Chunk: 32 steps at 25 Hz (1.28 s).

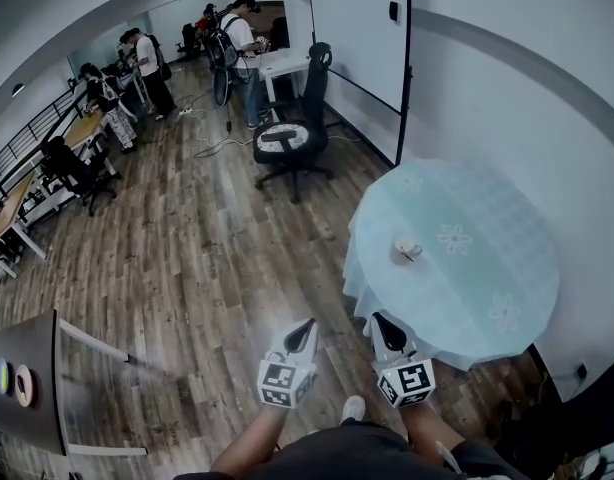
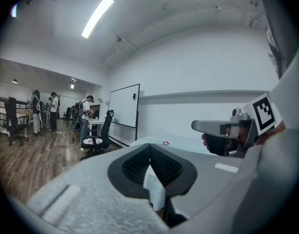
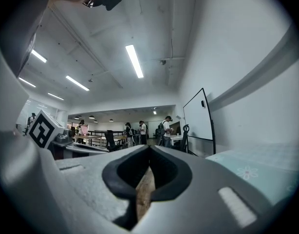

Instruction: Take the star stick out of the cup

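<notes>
In the head view a small pale cup [image 1: 405,250] stands near the middle of a round table [image 1: 487,268] covered by a light blue flowered cloth. The star stick [image 1: 414,254] pokes out of the cup; in the left gripper view its small red star [image 2: 165,143] shows far off above the table edge. My left gripper [image 1: 307,326] is shut with nothing in it, held over the floor short of the table. Beside it, at the table's near edge, my right gripper [image 1: 379,320] is shut and holds nothing. Both are well short of the cup.
A black office chair [image 1: 292,143] and a whiteboard [image 1: 359,33] stand beyond the table by the white wall. Several people [image 1: 242,53] and desks are at the far end of the wooden floor. A dark table [image 1: 32,353] with coloured discs is at lower left.
</notes>
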Tool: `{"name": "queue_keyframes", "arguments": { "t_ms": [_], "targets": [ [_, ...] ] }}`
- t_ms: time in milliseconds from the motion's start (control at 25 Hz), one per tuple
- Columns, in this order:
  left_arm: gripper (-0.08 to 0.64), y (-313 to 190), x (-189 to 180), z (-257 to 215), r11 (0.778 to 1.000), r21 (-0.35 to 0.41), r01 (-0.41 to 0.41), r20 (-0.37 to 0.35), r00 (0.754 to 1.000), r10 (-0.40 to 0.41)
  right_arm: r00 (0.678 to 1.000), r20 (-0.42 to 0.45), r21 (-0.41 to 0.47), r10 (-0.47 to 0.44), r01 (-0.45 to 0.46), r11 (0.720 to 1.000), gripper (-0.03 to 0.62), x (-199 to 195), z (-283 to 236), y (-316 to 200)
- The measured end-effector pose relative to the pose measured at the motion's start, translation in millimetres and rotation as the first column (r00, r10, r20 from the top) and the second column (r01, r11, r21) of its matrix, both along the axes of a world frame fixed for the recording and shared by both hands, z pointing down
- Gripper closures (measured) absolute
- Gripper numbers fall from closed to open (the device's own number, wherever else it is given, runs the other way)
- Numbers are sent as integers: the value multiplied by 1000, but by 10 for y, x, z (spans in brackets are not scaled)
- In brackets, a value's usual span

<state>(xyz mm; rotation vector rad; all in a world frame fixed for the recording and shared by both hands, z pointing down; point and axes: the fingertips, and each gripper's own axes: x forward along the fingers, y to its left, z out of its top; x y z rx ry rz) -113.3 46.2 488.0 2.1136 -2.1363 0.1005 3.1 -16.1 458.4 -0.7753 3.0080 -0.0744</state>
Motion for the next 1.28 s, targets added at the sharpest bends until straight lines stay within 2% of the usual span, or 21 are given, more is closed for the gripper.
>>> {"name": "queue_keyframes", "arguments": {
  "t_ms": [200, 600, 920, 1080, 1280],
  "targets": [
    [555, -359, 17, 58, 1000, -9, -2, 16, 1000, 2, 1000, 14, -6, 8, -8, 1000, 589, 31, 35, -385],
    [555, -730, -14, 75, 999, -40, 22, 6, 1000, -22, 1000, 29, -18, -10, 10, 1000, 589, 78, 113, -777],
    [555, -1083, -7, 105, 999, -37, -18, 7, 1000, 18, 999, 33, -25, 3, -3, 1000, 589, 4, 130, -1028],
    [555, -1315, -122, 75, 999, -21, -35, 8, 999, 36, 999, 28, -11, 22, -21, 1000, 589, -118, 96, -1210],
    [555, -1651, -358, 18, 995, 2, -102, 19, 995, 102, 997, 37, 16, 67, -68, 998, 589, -376, -47, -1478]
  ]
}}
